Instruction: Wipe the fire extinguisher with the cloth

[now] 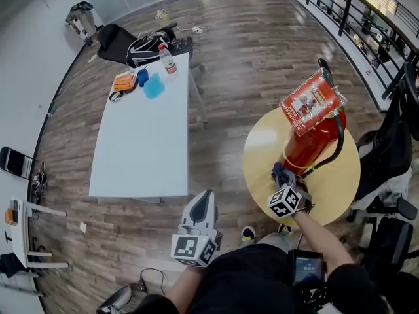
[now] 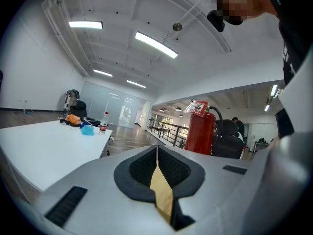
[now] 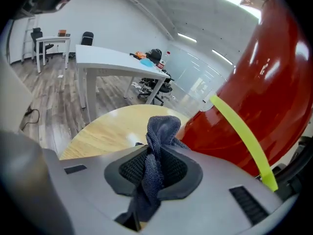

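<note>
A red fire extinguisher (image 1: pixel 313 144) with a black hose and a red-and-white tag stands on the round wooden table (image 1: pixel 265 149). In the right gripper view its red body (image 3: pixel 254 97) with a yellow-green band fills the right side. My right gripper (image 1: pixel 283 175) is shut on a dark grey-blue cloth (image 3: pixel 155 153), which bunches up past the jaws right beside the extinguisher's lower body. The same cloth (image 1: pixel 280 173) shows at the extinguisher's base in the head view. My left gripper (image 1: pixel 201 208) is held low over the floor, jaws shut with nothing between them, well left of the extinguisher (image 2: pixel 199 131).
A long white table (image 1: pixel 141 136) stands to the left with a water bottle (image 1: pixel 167 59), a blue item (image 1: pixel 154 85) and an orange item (image 1: pixel 124 82) at its far end. Black office chairs (image 1: pixel 393 156) crowd the right side. A railing (image 1: pixel 347 8) runs along the far right.
</note>
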The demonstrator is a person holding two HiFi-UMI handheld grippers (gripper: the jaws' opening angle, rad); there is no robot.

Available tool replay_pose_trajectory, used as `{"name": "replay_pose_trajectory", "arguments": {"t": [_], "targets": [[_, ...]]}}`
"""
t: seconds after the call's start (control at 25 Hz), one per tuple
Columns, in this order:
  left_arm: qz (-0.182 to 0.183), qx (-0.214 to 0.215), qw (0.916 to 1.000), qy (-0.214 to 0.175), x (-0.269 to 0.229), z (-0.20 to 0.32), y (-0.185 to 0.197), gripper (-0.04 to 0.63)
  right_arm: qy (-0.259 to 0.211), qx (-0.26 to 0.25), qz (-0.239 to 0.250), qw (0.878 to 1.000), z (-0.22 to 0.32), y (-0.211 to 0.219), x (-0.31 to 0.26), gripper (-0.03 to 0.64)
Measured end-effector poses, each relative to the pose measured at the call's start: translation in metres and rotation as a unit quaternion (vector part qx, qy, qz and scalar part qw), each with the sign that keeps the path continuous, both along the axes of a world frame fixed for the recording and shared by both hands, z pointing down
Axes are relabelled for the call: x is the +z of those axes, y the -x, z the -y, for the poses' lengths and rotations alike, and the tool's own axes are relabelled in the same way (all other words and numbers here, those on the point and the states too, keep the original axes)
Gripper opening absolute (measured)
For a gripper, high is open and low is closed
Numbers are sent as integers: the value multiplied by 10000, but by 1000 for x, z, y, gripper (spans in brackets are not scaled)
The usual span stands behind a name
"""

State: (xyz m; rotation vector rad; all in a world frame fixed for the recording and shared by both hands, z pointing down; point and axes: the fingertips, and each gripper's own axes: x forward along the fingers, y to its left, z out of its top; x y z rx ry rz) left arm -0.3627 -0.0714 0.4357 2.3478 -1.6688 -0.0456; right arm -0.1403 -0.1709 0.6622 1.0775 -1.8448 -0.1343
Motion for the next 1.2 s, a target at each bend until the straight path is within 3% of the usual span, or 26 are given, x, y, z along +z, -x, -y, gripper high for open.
{"name": "replay_pose_trajectory", "arguments": {"t": [0.2,0.36,0.56,0.76,0.96,1.08,1.2], "targets": [[-46,64,9999,-77,1,1,-3,29,-490,-180,107,9986,3,7,-50,69],[-143,224,9995,-158,-2,5,-16,29,-1335,-286,171,9905,5,6,-123,71],[-272,442,9984,-239,-6,10,-33,29,-2698,-503,-51,9616,7,15,-235,71],[-325,587,9971,-366,-13,12,-46,29,-3581,-485,-442,9314,4,19,-315,71],[-358,520,9972,-399,-16,14,-42,29,-3837,-518,-936,9173,0,18,-339,71],[-358,479,9975,-377,-13,13,-38,29,-4033,-553,-1379,9029,0,16,-353,71],[-379,423,9977,-367,-13,14,-33,29,-3776,-757,-2022,9004,10,23,-346,71]]}}
